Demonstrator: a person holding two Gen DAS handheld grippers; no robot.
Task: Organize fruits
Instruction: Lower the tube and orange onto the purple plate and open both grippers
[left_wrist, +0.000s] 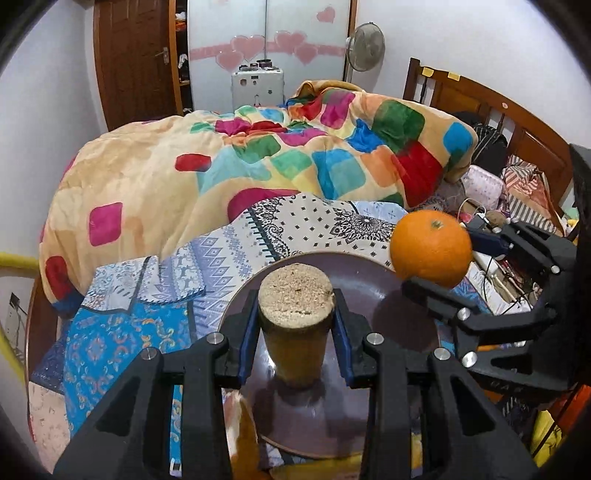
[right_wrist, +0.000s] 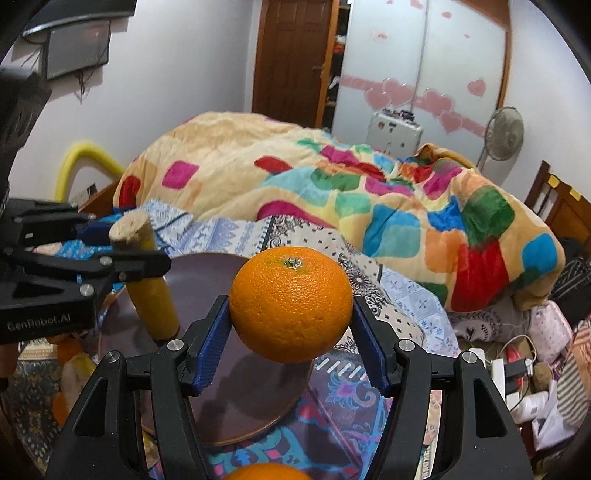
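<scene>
My left gripper (left_wrist: 295, 325) is shut on a yellow-brown cut fruit piece (left_wrist: 295, 317) with a rough tan top, standing upright on the dark purple round plate (left_wrist: 369, 280). It also shows in the right wrist view (right_wrist: 147, 280), with the left gripper (right_wrist: 110, 266) around it. My right gripper (right_wrist: 291, 325) is shut on an orange (right_wrist: 291, 306) and holds it above the plate (right_wrist: 207, 273). In the left wrist view the orange (left_wrist: 432, 249) hangs over the plate's right rim in the right gripper (left_wrist: 443, 266).
The plate lies on patterned cloths on a bed. A colourful checked blanket (left_wrist: 258, 155) is heaped behind. Another orange (right_wrist: 262, 472) peeks in at the bottom edge. Clutter and cables (right_wrist: 517, 362) lie right. A wooden headboard (left_wrist: 498, 110) stands far right.
</scene>
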